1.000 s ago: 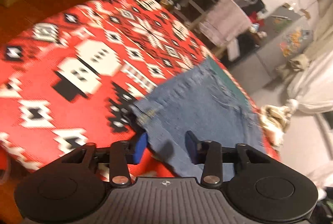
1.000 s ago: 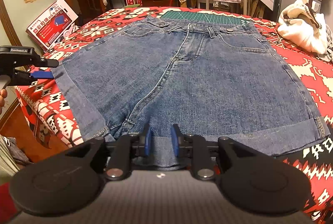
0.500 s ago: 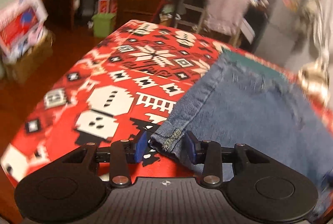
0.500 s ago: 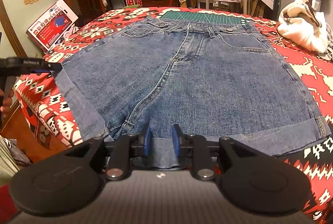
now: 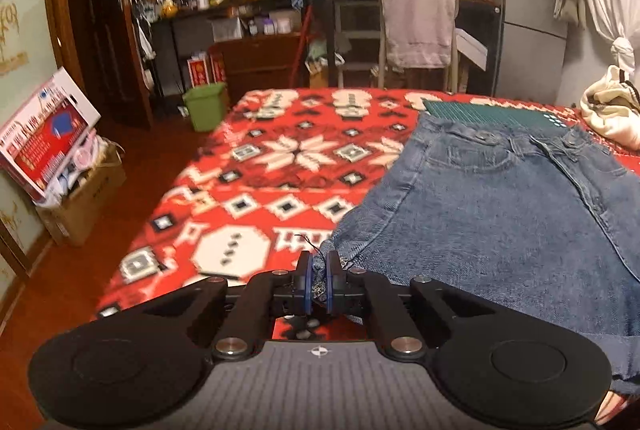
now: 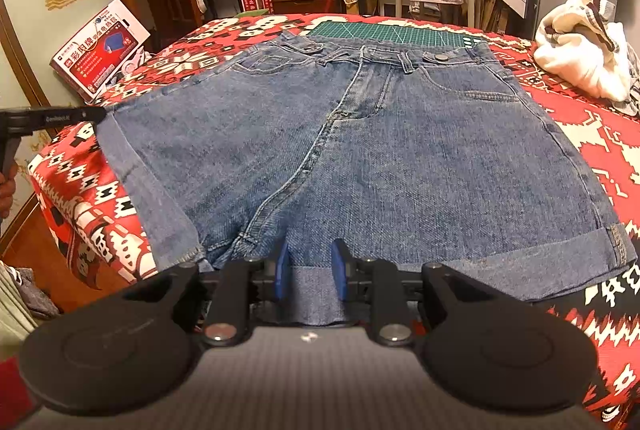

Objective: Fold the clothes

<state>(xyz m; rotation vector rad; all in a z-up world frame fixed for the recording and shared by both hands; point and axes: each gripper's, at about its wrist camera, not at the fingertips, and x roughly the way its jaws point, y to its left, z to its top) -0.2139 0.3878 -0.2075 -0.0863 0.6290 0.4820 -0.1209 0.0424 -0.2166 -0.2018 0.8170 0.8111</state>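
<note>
Blue denim shorts (image 6: 380, 134) lie flat on the red patterned table cover (image 6: 600, 150), waistband at the far side. My left gripper (image 5: 319, 262) is shut on the frayed outer hem corner of the shorts (image 5: 500, 214), at their left leg. In the right wrist view that left gripper (image 6: 52, 118) shows at the left edge, level with the leg's cuff. My right gripper (image 6: 308, 262) is open at the near edge, its blue pads (image 6: 282, 270) on either side of the rolled cuff close to the crotch seam, with a clear gap between them.
A green cutting mat (image 6: 392, 30) lies under the waistband. A white garment (image 6: 580, 50) is heaped at the table's far right. On the floor to the left stand a box of goods (image 5: 48, 138) and a green bin (image 5: 204, 106). A towel-draped chair (image 5: 416, 26) stands behind.
My left gripper swung round to face along the table, came up to the left leg's hem corner and shut on it. The right gripper and the shorts stayed put.
</note>
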